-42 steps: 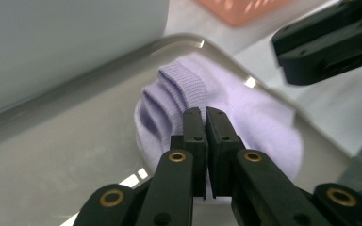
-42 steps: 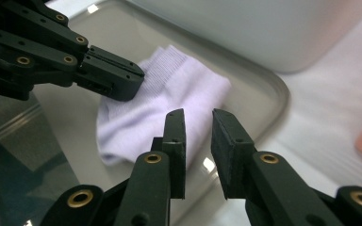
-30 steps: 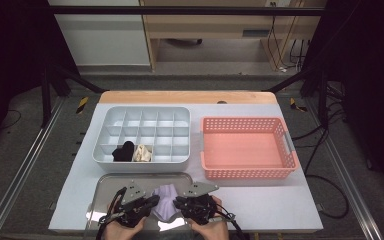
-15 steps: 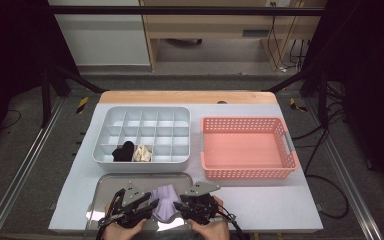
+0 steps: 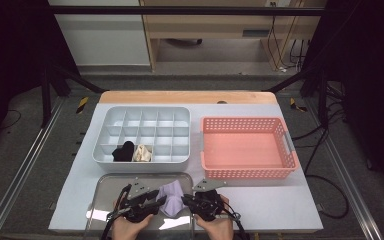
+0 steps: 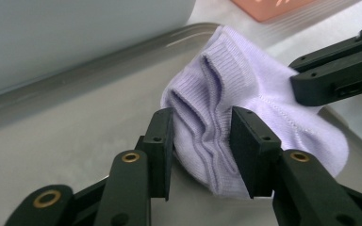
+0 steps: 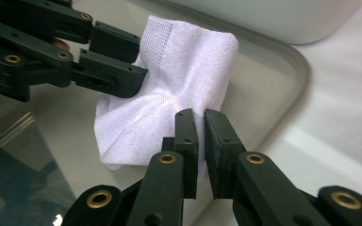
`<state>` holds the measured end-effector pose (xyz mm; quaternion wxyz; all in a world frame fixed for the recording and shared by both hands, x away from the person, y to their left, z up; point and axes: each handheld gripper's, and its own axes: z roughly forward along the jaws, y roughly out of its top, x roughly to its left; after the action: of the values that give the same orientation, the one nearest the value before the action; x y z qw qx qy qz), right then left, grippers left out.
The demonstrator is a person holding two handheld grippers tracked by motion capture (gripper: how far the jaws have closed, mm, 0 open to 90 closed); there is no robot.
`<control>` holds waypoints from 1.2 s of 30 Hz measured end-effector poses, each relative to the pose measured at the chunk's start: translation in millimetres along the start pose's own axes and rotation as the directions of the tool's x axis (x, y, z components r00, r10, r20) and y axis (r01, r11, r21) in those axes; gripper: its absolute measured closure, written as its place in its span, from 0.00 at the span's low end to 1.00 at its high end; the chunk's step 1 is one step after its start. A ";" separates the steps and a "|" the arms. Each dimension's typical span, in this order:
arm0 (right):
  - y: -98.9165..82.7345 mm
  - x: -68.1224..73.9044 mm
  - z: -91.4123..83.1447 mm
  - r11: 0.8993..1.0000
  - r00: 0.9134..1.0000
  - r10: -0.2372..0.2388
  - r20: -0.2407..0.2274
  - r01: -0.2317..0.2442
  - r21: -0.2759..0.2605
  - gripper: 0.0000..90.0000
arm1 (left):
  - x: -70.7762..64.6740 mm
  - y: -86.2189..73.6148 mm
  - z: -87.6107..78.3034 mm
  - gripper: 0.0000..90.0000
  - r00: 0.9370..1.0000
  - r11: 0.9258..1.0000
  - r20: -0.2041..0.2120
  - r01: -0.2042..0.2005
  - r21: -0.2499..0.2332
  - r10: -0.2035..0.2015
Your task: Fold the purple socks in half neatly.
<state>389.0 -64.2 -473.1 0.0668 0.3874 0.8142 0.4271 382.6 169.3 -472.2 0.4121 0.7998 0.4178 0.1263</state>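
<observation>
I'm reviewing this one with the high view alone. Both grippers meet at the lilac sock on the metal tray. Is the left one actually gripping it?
Observer: The left gripper has just been opening. Its fingers stand on either side of the bunched ribbed cuff of the lilac sock and are not squeezing it.
Operator: And the right gripper?
Observer: The right gripper has just been closing. Its fingers are nearly together and pinch a thin edge of the sock.
Operator: Does the sock lie flat?
Observer: No, it is folded over, and the cuff stands in ridges above the metal tray.
</observation>
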 end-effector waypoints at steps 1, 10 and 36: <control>-0.4 -1.1 0.5 1.000 1.000 -0.002 0.001 0.002 0.001 0.93 | -0.6 1.2 -2.2 0.64 1.000 1.000 0.006 0.001 -0.010 -0.001; -0.7 -2.2 1.6 1.000 1.000 0.008 0.005 -0.008 0.007 0.93 | -15.2 14.9 -3.1 0.82 0.997 0.998 0.062 -0.041 -0.037 0.043; 6.6 8.7 -12.3 0.998 0.998 -0.035 -0.051 0.032 -0.057 0.95 | 8.5 0.5 -26.4 0.93 0.999 0.999 0.027 0.033 -0.034 -0.032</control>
<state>381.4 -63.9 -458.5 0.0634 0.3606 0.8098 0.4584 373.7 190.3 -456.4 0.4332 0.7874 0.4229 0.1162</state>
